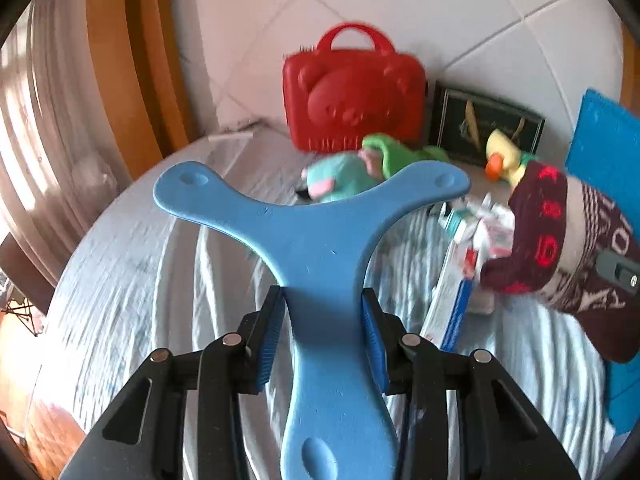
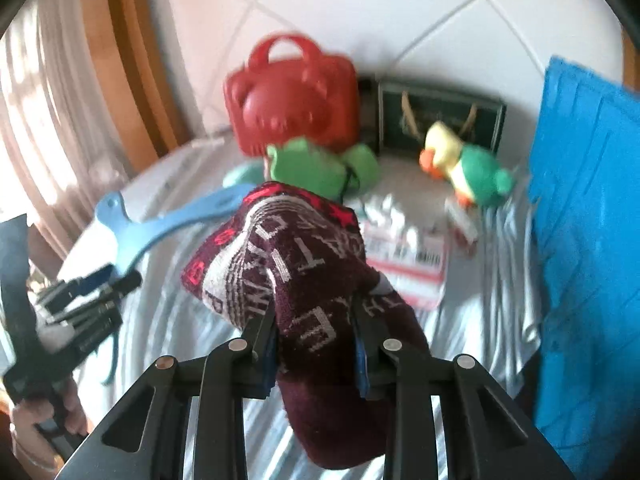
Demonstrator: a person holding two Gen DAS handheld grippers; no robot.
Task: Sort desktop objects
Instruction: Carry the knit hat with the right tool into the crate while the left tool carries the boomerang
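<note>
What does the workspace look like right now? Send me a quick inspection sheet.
Surface: round table under a wrinkled pale cloth.
Job's things: blue boomerang in the left gripper; maroon sock in the right gripper.
Clutter: red case, dark box, duck toy, green plush, teal plush, packets, blue mat.
Grippers: both shut on their loads.
Cables: nothing seen.
Surroundings: tiled wall, curtain, wooden frame.

Tiled wall [image 1: 400, 8] behind. Wood frame [image 1: 132, 80] and curtain [image 1: 36, 128] at left. Striped cloth [image 1: 140, 272] over surface. Blue panel [image 2: 588, 240] at right, upright.
</note>
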